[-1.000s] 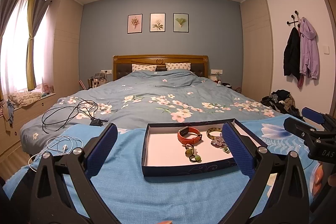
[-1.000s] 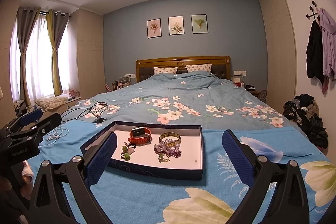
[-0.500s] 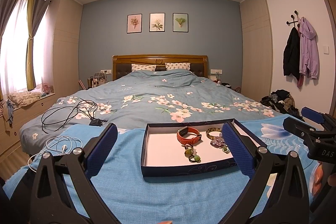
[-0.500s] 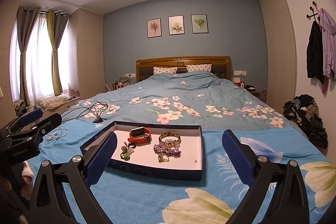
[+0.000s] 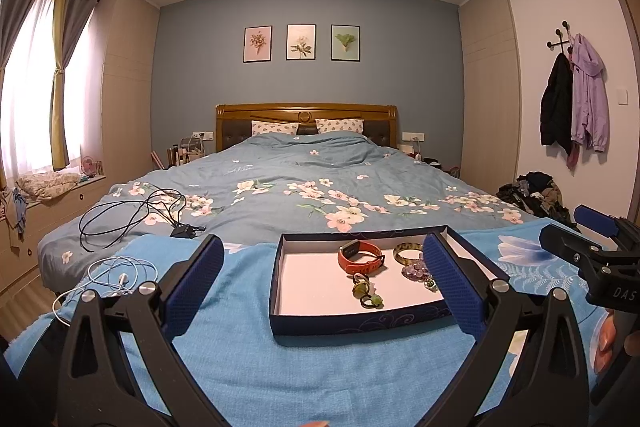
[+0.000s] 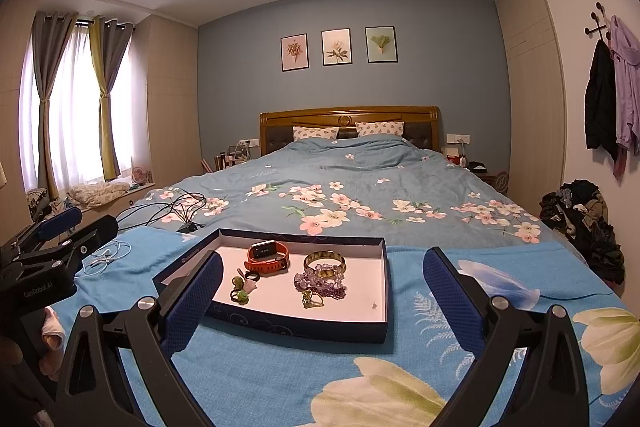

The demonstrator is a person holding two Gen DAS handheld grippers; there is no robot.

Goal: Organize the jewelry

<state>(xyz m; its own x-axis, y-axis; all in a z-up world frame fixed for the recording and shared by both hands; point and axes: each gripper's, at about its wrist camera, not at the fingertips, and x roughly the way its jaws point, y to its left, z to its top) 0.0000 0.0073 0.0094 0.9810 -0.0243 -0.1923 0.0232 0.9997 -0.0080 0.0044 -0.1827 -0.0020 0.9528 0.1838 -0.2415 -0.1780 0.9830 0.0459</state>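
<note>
One dark blue tray point(image 6: 280, 325) is seen, holding one orange watch point(image 6: 267, 256), one amber bangle point(image 6: 324, 263), one purple bead bracelet point(image 6: 319, 285), one small green ring point(image 6: 312, 299) and two green hair ties point(image 6: 239, 289). Three framed pictures point(image 6: 338, 48), two pillows point(image 6: 346, 130) and two grippers are counted.

The shallow dark-blue cardboard tray point(image 6: 280, 325) has a matt white paper floor and a faint printed scroll on its outer wall. In it, the orange rubbery watch band point(image 6: 267, 258) looks smooth and dull, the mottled yellow-green bangle point(image 6: 324, 261) glossy, the purple bead bracelet point(image 6: 320, 285) faceted and shiny. The bright blue woven cloth point(image 6: 260, 379) beneath looks coarse. The left claw point(image 5: 320, 291) wears dimpled blue rubber pads point(image 5: 450, 285) on matt black plastic arms with bright metal screws.
</note>
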